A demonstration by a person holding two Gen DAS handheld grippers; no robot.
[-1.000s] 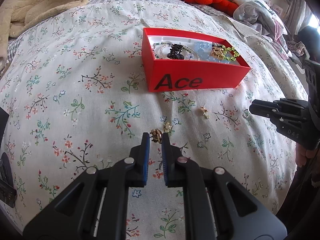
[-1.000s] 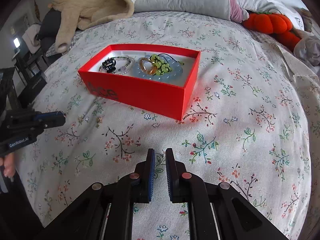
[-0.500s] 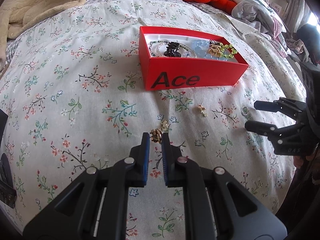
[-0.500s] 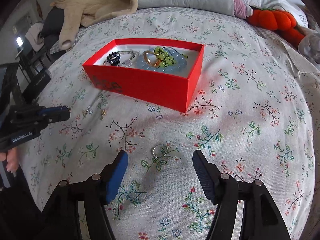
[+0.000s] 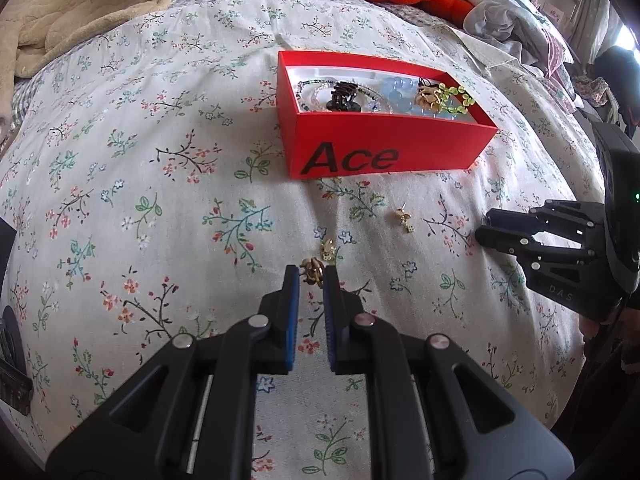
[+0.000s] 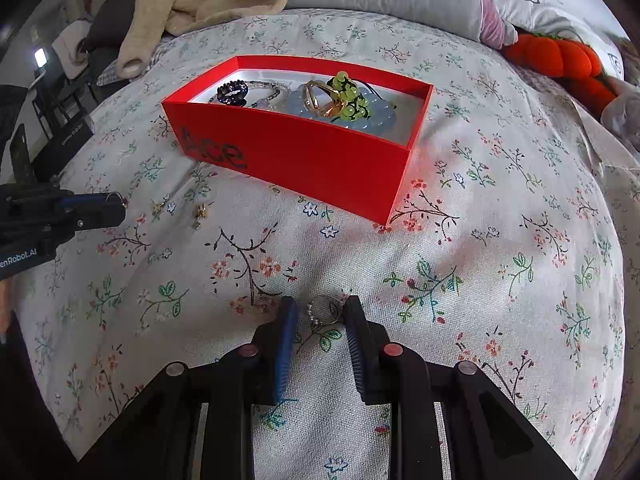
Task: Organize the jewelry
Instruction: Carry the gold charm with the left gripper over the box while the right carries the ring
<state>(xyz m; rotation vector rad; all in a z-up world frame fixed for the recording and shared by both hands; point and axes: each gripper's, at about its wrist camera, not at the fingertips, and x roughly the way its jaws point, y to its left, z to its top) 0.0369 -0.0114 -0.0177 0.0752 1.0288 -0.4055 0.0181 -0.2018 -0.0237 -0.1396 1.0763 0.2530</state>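
Two hand-held grippers over the flowered bed, both on the near side of the red box. Box long axis across the left wrist view, printed "Ace" side facing the left camera, inside already a black clip, blue beads, a gold ring and green beads.

Left hand-held gripper nearly closed, pinching a gold ring-like piece at its fingertips, in front of the box and well apart from it. Just beyond the tips, a small gold earring lying on the bed; another gold earring nearer to the box, toward its right end, long axis pointing roughly at the box.

Right hand-held gripper partly open, straddling a thin silver ring with a small chain flat on the bed, in front of the box; cannot tell if the pads touch it.

Compared with half a second ago: right fingers much narrower around the silver ring, then spread wide. Left grip unchanged on the gold piece.
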